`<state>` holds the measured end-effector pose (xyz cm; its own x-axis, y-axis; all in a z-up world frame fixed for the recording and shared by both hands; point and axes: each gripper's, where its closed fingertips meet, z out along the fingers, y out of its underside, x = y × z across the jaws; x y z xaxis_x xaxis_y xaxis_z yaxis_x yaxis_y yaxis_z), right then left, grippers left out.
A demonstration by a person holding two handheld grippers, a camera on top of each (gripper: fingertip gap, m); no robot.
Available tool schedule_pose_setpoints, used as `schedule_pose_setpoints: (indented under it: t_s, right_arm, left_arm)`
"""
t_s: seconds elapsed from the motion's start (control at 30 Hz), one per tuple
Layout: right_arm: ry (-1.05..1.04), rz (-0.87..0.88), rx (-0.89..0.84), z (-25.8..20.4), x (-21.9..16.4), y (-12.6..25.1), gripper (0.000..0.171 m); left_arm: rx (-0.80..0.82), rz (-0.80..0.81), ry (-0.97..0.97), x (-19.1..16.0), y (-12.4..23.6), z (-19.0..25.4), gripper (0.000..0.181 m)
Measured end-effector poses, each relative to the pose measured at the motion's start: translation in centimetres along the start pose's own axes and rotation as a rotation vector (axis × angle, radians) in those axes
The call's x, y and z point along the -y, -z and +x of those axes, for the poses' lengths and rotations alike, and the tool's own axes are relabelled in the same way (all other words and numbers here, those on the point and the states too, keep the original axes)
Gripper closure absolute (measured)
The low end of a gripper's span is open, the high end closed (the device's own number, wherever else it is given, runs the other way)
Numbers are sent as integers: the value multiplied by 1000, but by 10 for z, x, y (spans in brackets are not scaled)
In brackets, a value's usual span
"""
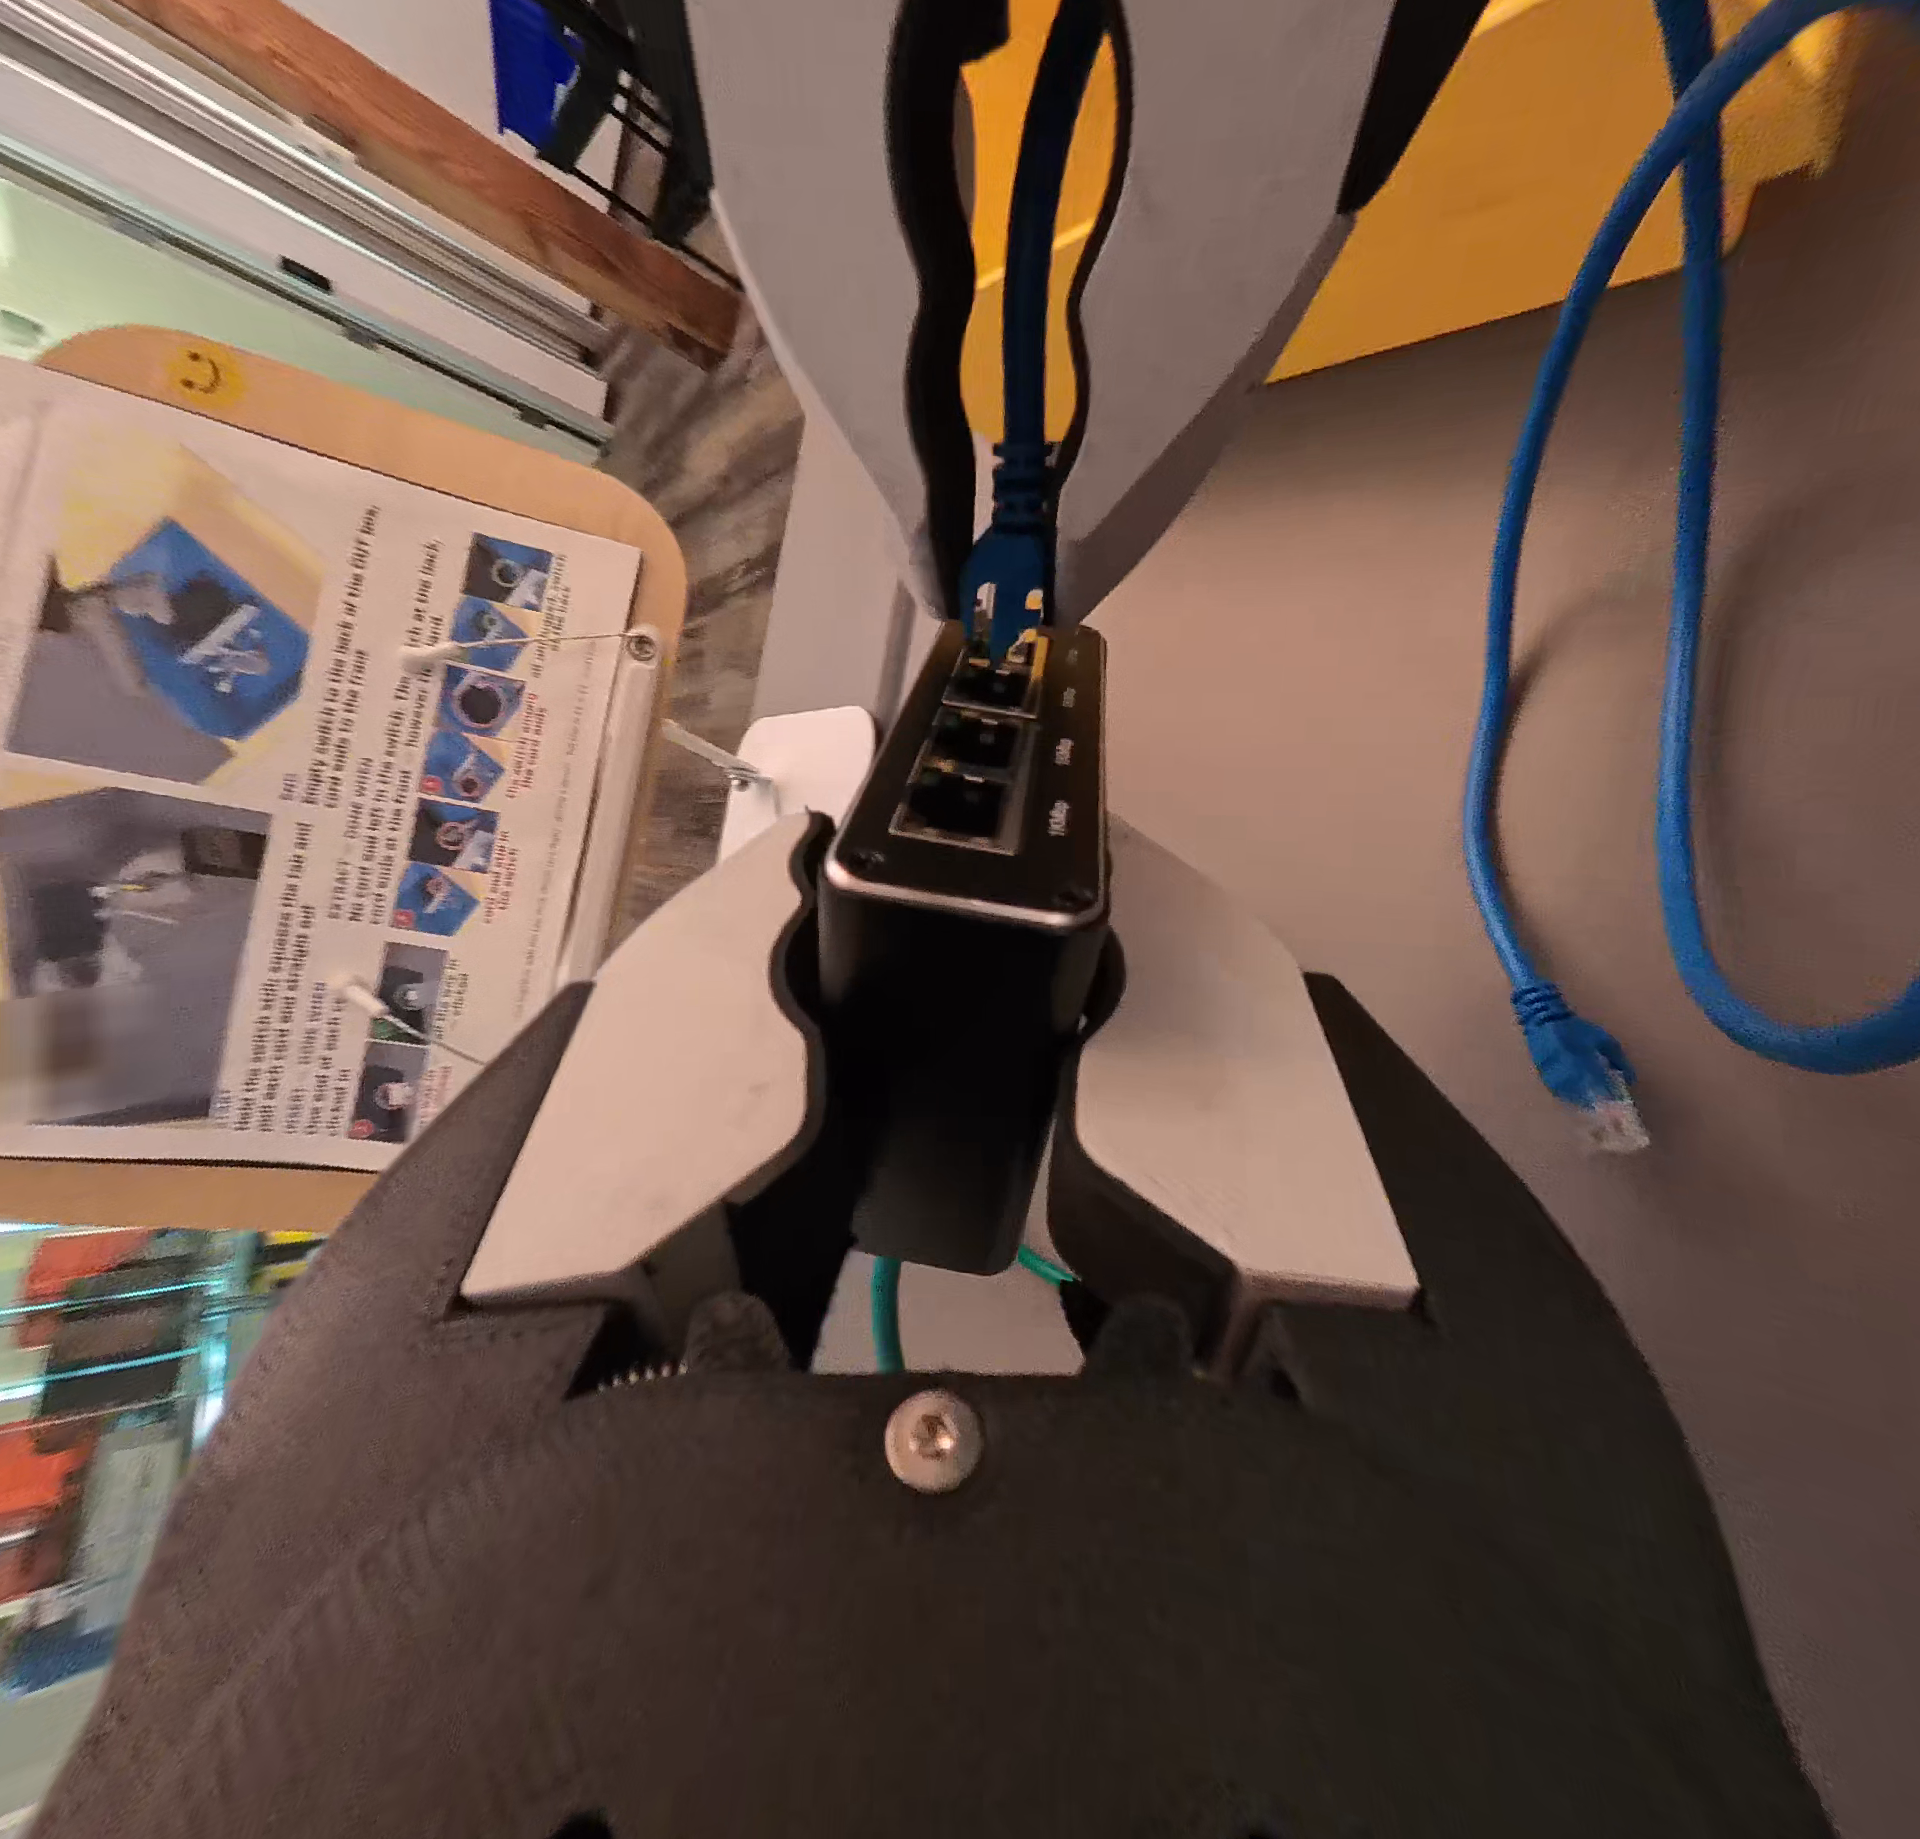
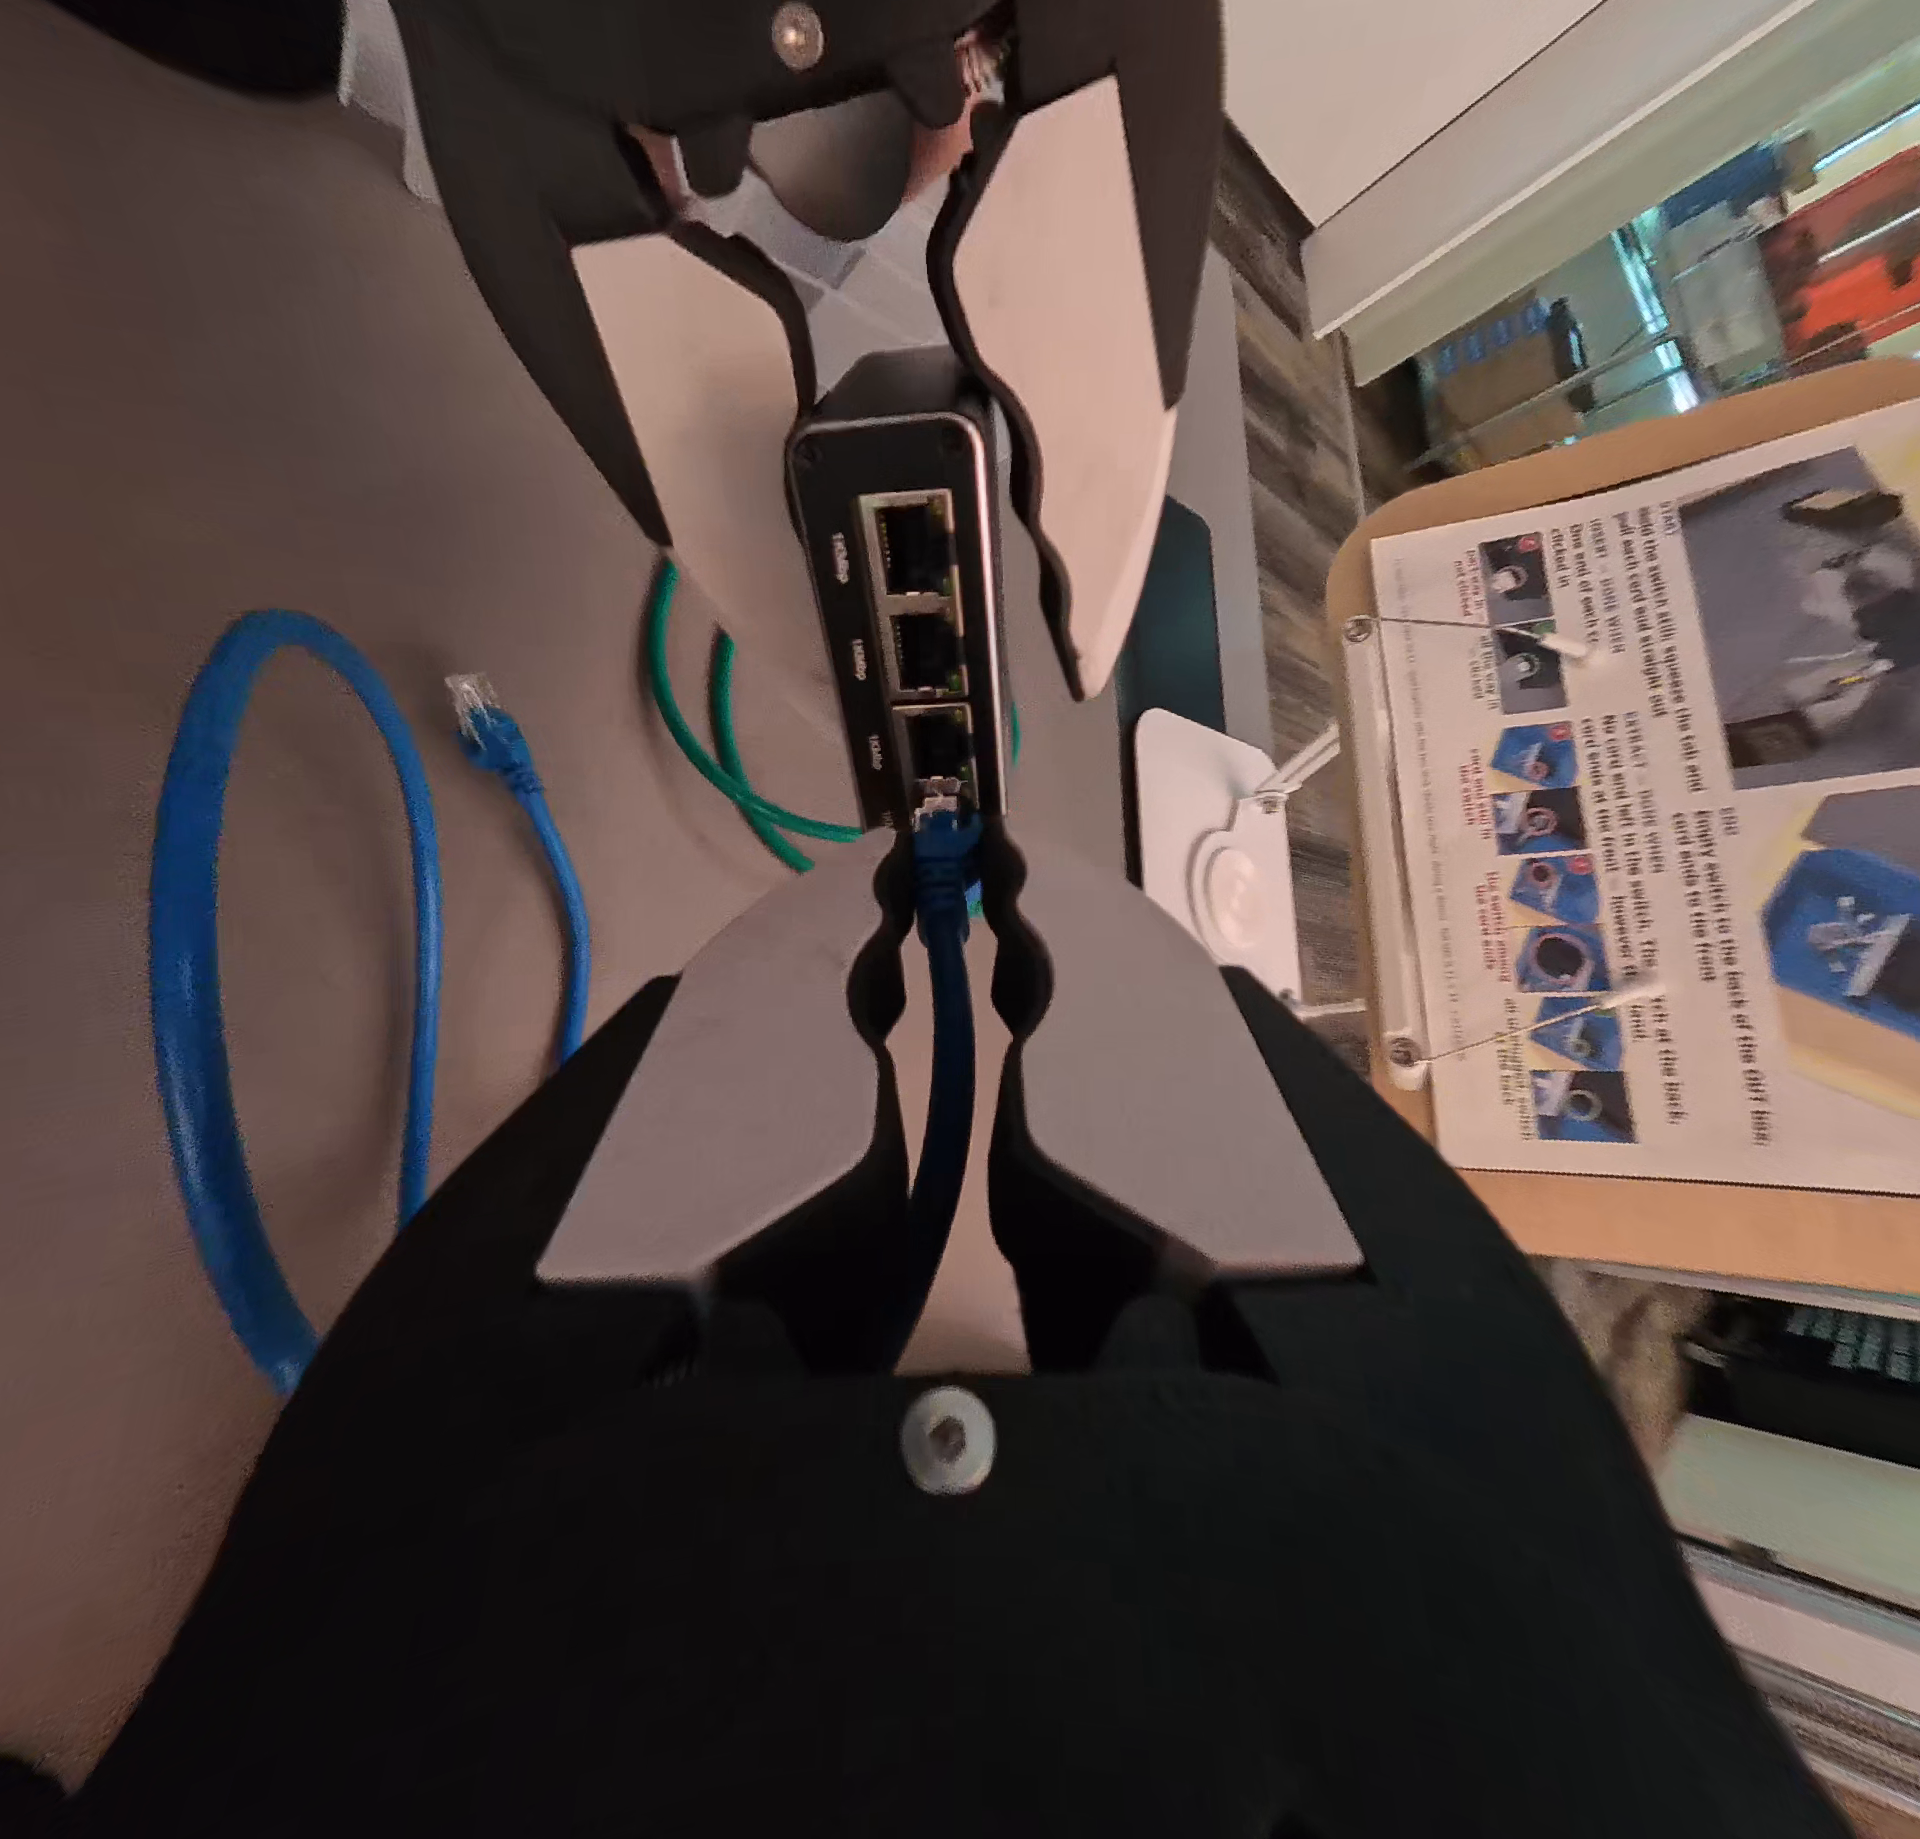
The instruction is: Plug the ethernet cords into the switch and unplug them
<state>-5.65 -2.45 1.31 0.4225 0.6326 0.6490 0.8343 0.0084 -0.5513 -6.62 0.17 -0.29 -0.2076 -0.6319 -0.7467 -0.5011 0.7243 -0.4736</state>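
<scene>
**Two grippers meeting at the switch**

The left gripper point(image 1: 951, 916) is clamping the black switch point(image 1: 961, 916) by its body, jaws narrowed onto its two long sides, at the centre of the left wrist view. The switch's port face is pointing toward the top of that frame, showing a row of sockets. In the right wrist view the same switch point(image 2: 914, 636) is sitting at upper centre between the far gripper's fingers.

The right gripper point(image 2: 948, 854) is pinching the dark blue cord point(image 2: 945, 968) just behind its plug, jaws nearly closed on it. The plug point(image 2: 940, 818) is sitting at the switch's end port, the one nearest this gripper; whether it is fully seated cannot be told.

A lighter blue cord point(image 2: 301, 958) is lying looped on the grey table point(image 2: 312, 439) at the left of the right wrist view, its clear plug free. A green cord point(image 2: 727, 750) is curving beside the switch, left of it. An instruction sheet point(image 2: 1621, 833) on a wooden board is standing at the right edge of that frame.
</scene>
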Motion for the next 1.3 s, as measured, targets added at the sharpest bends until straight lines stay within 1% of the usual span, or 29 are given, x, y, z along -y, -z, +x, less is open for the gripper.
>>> schedule_pose_setpoints:
  t_s: [0.13, 0.23, 0.33, 0.4, 0.53, 0.7, 0.83, 0.97, 1.13, 1.3]
  right_arm:
    - [65, -7, -32, 0, 0, -2, 158]
    - [79, 15, -53, 1, 5, 0, 158]
    - [73, 79, -89, 6, 11, 2, 158]
    - [90, 85, -121, 9, 9, 1, 156]
    - [107, 95, -153, 12, 10, -1, 157]
    - [77, 17, -67, 3, -3, 0, 158]
    - [46, -13, 46, -11, -11, -3, 158]
    - [6, -39, 138, -23, -22, -5, 158]
    - [-3, -53, 137, -23, -23, -1, 158]
    - [10, -104, 145, -27, -25, 4, 158]
  left_arm:
    - [-3, -72, -55, -12, -4, 3, 138]
    - [6, -18, -66, -5, 2, -1, 140]
    - [14, -17, -64, -2, 6, -6, 140]
    - [41, -26, -81, -2, 6, -10, 141]
    - [15, 14, -53, 5, 10, -8, 142]
    - [-13, -6, -66, 5, 0, 0, 142]
    - [-100, -38, -64, 1, -6, 12, 141]
    - [-150, -40, -64, -2, -15, 26, 141]
    - [-172, -31, -21, -2, -16, 28, 141]
    - [-177, -37, -25, 0, -17, 32, 141]
